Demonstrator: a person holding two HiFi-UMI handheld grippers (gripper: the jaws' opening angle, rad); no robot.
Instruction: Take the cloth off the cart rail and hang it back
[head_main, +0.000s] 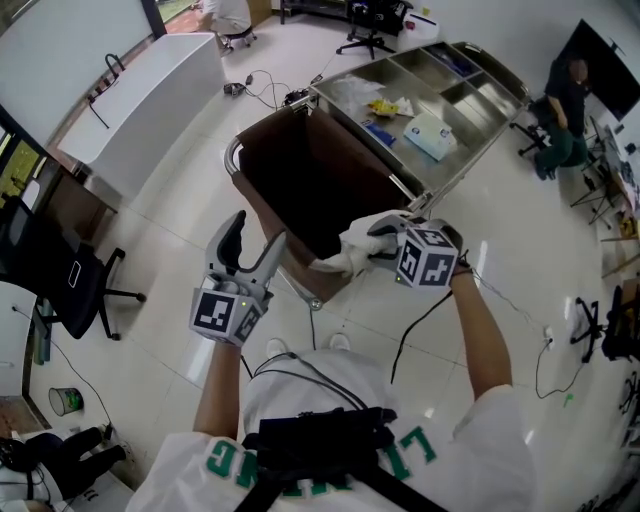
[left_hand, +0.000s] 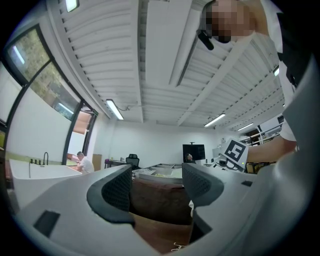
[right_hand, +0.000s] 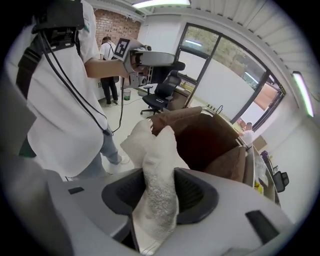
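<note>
A white cloth (head_main: 352, 247) hangs bunched at the near corner of the cart, just above the chrome rail (head_main: 298, 287) that edges the brown bag (head_main: 310, 180). My right gripper (head_main: 373, 243) is shut on the cloth. In the right gripper view the cloth (right_hand: 158, 170) is pinched between both pads and sticks up out of my right gripper (right_hand: 159, 196), with the brown bag (right_hand: 205, 137) behind it. To the left of the rail, my left gripper (head_main: 252, 246) points up and is open. In the left gripper view nothing lies between the fingers of my left gripper (left_hand: 156, 187).
The cart's steel trays (head_main: 480, 110) hold small items behind the bag. A black office chair (head_main: 70, 290) stands at the left and a white counter (head_main: 150, 90) at the upper left. Cables (head_main: 500, 300) trail across the floor on the right. A seated person (head_main: 565, 110) is at the far right.
</note>
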